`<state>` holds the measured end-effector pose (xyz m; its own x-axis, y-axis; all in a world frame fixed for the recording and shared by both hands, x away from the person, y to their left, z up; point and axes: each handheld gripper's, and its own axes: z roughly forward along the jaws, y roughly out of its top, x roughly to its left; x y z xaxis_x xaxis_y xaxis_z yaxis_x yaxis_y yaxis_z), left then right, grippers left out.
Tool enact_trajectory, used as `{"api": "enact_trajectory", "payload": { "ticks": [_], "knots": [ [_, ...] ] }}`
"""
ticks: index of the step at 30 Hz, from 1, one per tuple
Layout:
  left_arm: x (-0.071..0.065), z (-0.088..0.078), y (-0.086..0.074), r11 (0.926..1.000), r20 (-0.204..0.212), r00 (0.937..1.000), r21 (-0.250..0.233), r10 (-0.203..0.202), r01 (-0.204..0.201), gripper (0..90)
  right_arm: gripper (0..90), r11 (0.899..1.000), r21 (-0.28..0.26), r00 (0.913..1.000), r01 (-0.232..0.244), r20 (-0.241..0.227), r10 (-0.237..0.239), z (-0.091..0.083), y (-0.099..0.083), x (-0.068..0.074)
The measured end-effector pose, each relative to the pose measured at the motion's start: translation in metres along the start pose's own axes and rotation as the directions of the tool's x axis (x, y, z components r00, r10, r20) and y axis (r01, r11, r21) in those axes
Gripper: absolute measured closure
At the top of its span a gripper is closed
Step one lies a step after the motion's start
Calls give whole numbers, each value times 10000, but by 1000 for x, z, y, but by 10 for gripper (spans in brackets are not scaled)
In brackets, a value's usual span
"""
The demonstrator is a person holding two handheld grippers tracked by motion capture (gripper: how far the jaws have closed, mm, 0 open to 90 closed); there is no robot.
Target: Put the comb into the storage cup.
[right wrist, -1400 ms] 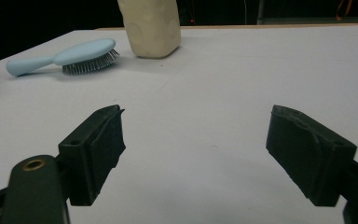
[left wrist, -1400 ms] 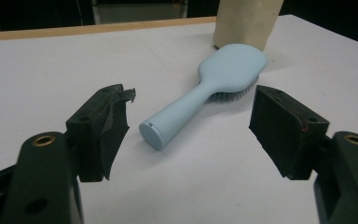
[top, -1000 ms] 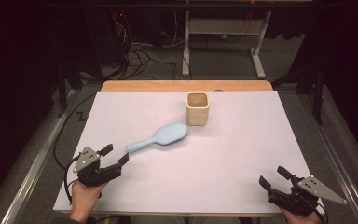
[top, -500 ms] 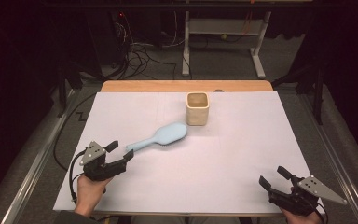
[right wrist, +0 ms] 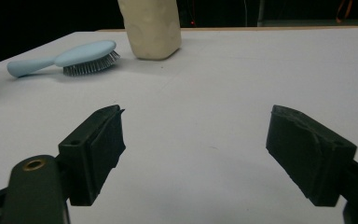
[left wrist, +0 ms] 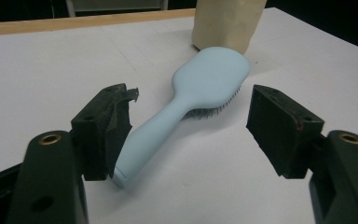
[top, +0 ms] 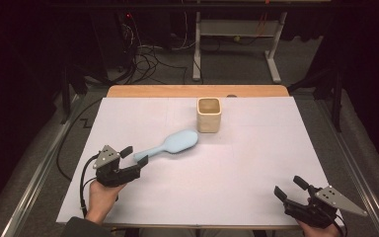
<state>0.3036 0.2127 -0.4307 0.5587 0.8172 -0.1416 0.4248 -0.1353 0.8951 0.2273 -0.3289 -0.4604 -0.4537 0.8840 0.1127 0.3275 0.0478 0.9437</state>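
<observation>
Left gripper (left wrist: pixel 186 135) wide open low in frame, handle tip of the brush (left wrist: pixel 196 98) already between the jaws, hugging the left one. Best to nudge sideways and centre the handle before closing, or it'll swivel. Bristles down on the table (top: pixel 256 158), head pointing up-frame, just short of the cup (top: pixel 209 114). Right gripper (top: pixel 296 193) parked lower right, also wide open, nothing in it.

Pale blue hairbrush (left wrist: pixel 193 100) with grey bristles right at the black left gripper (top: pixel 134 155), cream cup (top: pixel 209 114) just past it, plain white table (top: pixel 237 163).
</observation>
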Motion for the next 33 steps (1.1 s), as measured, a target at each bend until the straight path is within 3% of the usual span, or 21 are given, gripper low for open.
{"api": "enact_trajectory", "payload": {
  "ticks": [18, 33],
  "knots": [
    [-4, 18, 16, 9987, 66, 10000, 507, 34, -38, 326, 195, 10000, -22, 10000, -5, -60, 5, 0, 0, 0],
    [-9, 38, 32, 9895, 62, 9996, 1414, 288, -293, 344, 200, 10000, -65, 10000, 11, -82, -12, -1, 0, 0]
  ]
}}
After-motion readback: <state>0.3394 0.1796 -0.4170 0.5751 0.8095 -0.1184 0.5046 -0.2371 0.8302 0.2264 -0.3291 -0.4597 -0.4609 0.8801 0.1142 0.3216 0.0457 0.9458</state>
